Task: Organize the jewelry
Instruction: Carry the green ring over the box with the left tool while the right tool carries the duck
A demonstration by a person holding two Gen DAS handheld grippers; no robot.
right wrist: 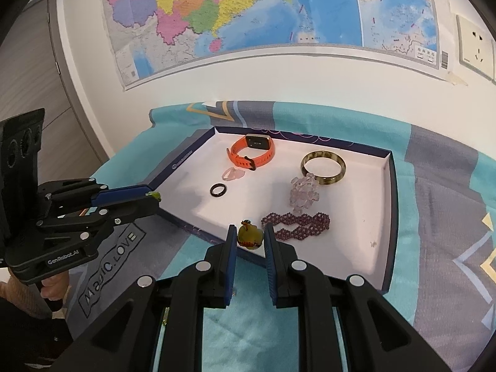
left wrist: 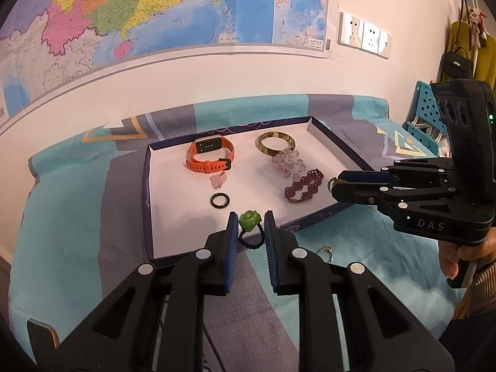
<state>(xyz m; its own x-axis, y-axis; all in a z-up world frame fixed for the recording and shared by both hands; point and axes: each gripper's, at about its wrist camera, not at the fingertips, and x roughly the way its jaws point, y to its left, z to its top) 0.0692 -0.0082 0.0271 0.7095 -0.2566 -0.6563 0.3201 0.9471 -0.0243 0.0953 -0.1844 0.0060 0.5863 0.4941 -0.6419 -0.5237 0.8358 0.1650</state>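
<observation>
Carrying two rings at once, I am gripping a green rose ring [left wrist: 250,220] in my left fingers [left wrist: 230,241] and a yellow-stoned one [right wrist: 250,235] in my right fingers [right wrist: 230,241], both narrowly parted over the tray's near rim [left wrist: 313,217], needing release beside the black ring [left wrist: 220,200].

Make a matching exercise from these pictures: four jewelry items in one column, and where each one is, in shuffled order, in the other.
Items
1. green rose ring
2. yellow pendant
3. orange watch
4. silver ring

Places
A. lying inside the tray
B. between the right gripper fingers
C. on the bedspread, outside the tray
D. between the left gripper fingers

Pairs: 1-D, 2-B, 3-A, 4-C
</observation>
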